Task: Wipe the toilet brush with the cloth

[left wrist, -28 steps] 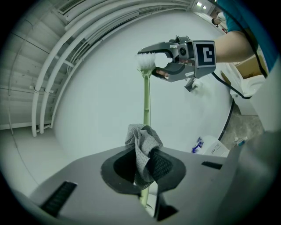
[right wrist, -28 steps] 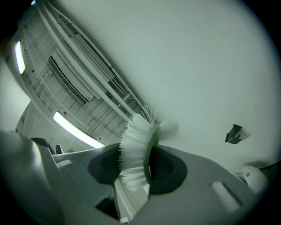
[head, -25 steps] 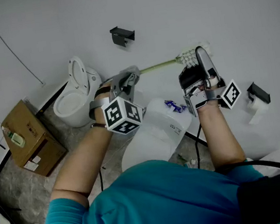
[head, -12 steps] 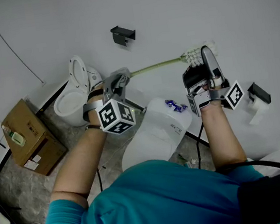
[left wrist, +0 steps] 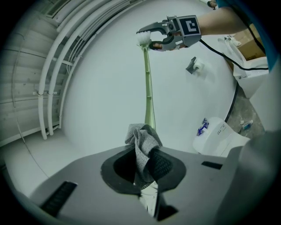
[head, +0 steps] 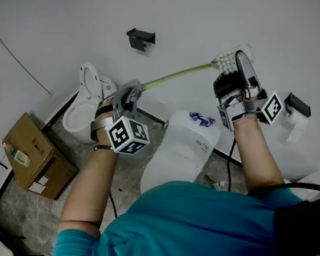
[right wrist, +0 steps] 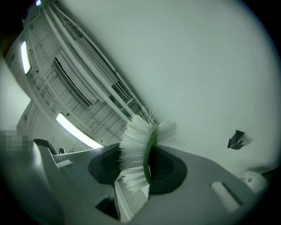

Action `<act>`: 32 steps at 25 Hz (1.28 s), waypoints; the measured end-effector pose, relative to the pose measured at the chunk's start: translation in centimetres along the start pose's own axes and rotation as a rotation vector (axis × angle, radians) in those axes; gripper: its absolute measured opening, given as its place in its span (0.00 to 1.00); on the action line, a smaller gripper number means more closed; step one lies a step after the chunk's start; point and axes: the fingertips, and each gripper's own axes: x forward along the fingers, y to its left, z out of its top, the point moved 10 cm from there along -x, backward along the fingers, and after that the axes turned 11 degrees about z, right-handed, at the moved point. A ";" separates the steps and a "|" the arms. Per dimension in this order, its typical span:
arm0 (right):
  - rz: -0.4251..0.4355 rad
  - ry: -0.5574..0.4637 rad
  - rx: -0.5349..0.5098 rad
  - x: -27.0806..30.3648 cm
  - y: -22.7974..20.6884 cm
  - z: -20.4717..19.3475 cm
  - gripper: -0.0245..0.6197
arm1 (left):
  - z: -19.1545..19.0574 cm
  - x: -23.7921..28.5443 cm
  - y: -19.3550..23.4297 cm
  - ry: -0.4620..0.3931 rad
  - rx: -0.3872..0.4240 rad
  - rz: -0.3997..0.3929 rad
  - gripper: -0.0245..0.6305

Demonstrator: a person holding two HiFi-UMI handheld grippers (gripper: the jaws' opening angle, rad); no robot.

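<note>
Hidden or unclear:
- In the left gripper view the near end of the toilet brush [left wrist: 149, 88] handle disappears behind the bunched cloth [left wrist: 142, 140]. You cannot tell whether the pads touch the handle itself or only fabric.
- In the head view your left gripper [head: 131, 92] covers most of the cloth; only a grey fold shows at its tip.
- In the right gripper view the bristle head blocks the handle beyond it.

Left gripper: the jaws are closed on the cloth. It is pinched between the pads and bulges out ahead of them, against the green handle. The handle runs straight away from this gripper to your right gripper [head: 234, 67].

Right gripper: the jaws are clamped on the brush head. The green spine sits between the pads and white bristles splay past them.

The brush hangs in the air between both grippers, in front of the white wall [head: 219, 2].
</note>
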 end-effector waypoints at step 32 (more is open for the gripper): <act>0.151 0.371 -0.027 1.2 1.9 -4.4 0.27 | 11.8 -1.8 4.9 -0.284 -0.630 -0.516 0.10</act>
